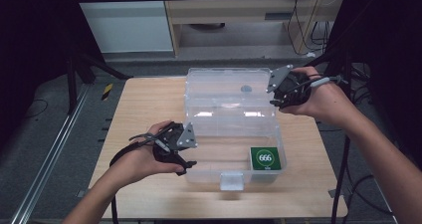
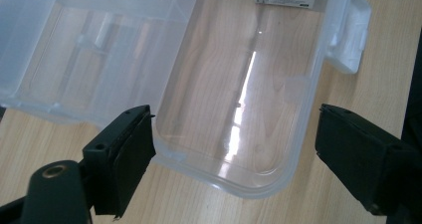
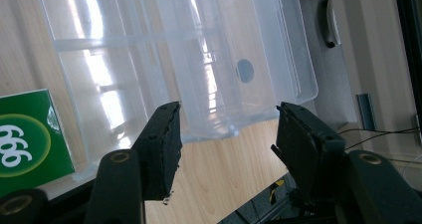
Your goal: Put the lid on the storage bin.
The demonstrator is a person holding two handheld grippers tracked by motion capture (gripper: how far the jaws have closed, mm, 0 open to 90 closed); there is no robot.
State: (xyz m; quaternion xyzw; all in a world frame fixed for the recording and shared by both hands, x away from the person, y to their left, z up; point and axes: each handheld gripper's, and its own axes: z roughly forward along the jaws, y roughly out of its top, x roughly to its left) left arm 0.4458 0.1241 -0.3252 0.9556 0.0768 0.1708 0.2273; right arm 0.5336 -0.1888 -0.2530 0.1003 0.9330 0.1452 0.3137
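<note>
Between the wide-spread jaws of the left gripper (image 2: 234, 154), nothing is being held; a rounded corner of the clear plastic box (image 2: 239, 114) is being framed there, the jaws being kept just clear of its rim, probably so that the base can be steadied. At the far right side of the table, the right gripper (image 3: 226, 144) is likewise being carried open and empty, its jaws being lined up on the edge of the raised lid (image 3: 259, 59), which is being left tilted back on its hinge; that approach is being judged as a preparation for swinging the lid down. In the high view the left gripper (image 1: 185, 153) is being held at the near left wall of the box (image 1: 219, 134) and the right gripper (image 1: 275, 95) at the lid's right edge, well apart from each other. Inside the base, a green pack marked 666 (image 1: 265, 158) is lying flat in the near right corner, beside the front latch (image 1: 232, 180). All of this is being supported on the pale wooden table (image 1: 144, 104), the box sitting near its middle
</note>
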